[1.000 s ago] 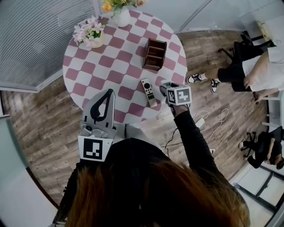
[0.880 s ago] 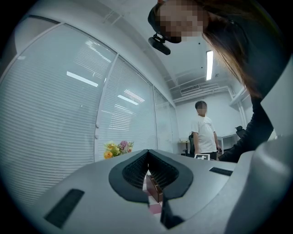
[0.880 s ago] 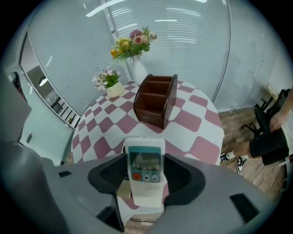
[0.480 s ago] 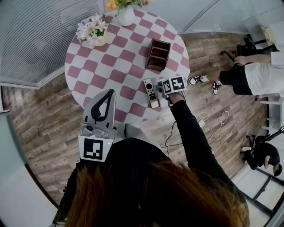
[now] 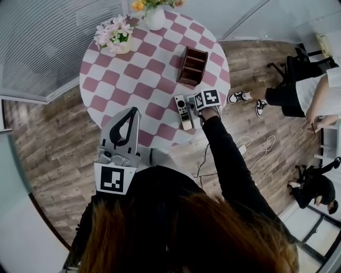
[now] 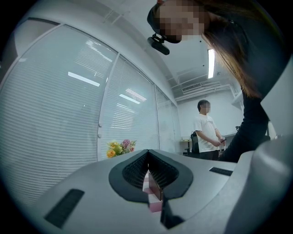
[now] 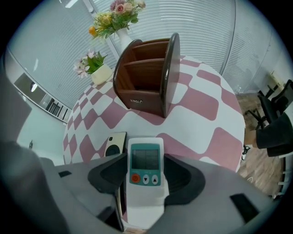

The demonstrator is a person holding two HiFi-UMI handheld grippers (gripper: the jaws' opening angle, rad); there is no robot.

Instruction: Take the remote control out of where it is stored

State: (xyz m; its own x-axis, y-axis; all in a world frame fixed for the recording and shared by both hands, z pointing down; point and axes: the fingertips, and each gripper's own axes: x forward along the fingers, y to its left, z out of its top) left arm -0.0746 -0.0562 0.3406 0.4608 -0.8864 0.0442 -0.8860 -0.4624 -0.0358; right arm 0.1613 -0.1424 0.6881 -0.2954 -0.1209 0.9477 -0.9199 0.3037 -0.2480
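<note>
The right gripper (image 7: 145, 172) grips the white remote (image 7: 145, 160), out of the box (image 7: 146, 77). I think it goes down on the table (image 7: 206, 114) next. The left gripper (image 5: 130, 114) is closed and empty.

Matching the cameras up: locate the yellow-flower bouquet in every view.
Head view: bouquet at the top edge, near centre.
Left gripper view: bouquet left of centre, just above the jaws.
Right gripper view: bouquet at the top, left of centre.
Shared landmark: the slatted window blinds.
</note>
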